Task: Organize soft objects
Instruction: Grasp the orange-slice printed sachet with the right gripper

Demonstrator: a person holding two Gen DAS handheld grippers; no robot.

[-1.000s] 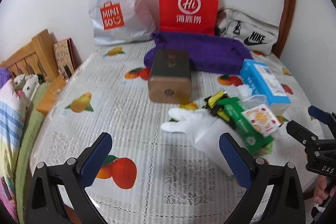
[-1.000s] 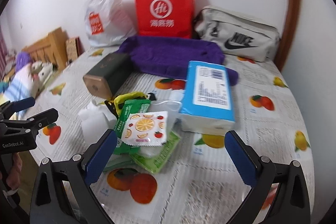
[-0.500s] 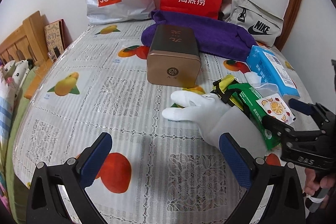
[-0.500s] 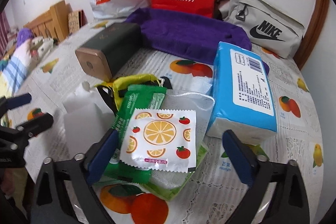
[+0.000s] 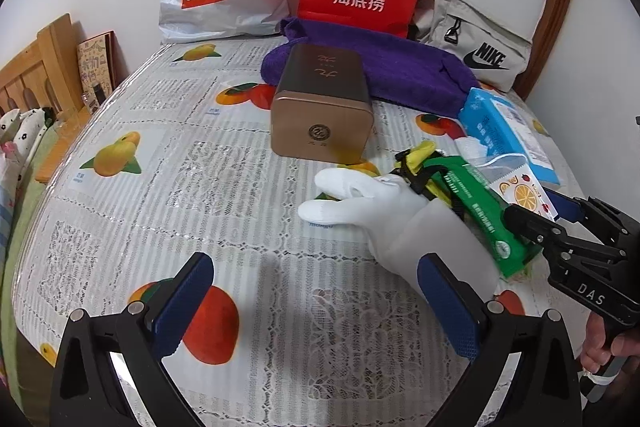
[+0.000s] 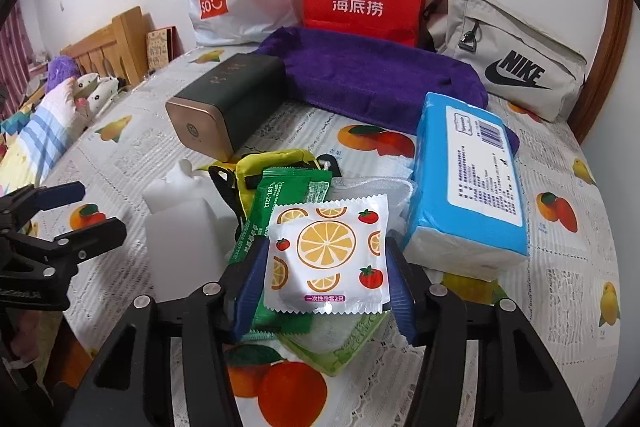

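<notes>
Right wrist only — striped pillow (image 6: 44, 131)

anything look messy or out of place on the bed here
Yes: the small items sit in a loose heap. The fruit-print packet lies on a green packet, with a yellow pouch and white glove crowded beside it. The tin box lies on its side.
</notes>
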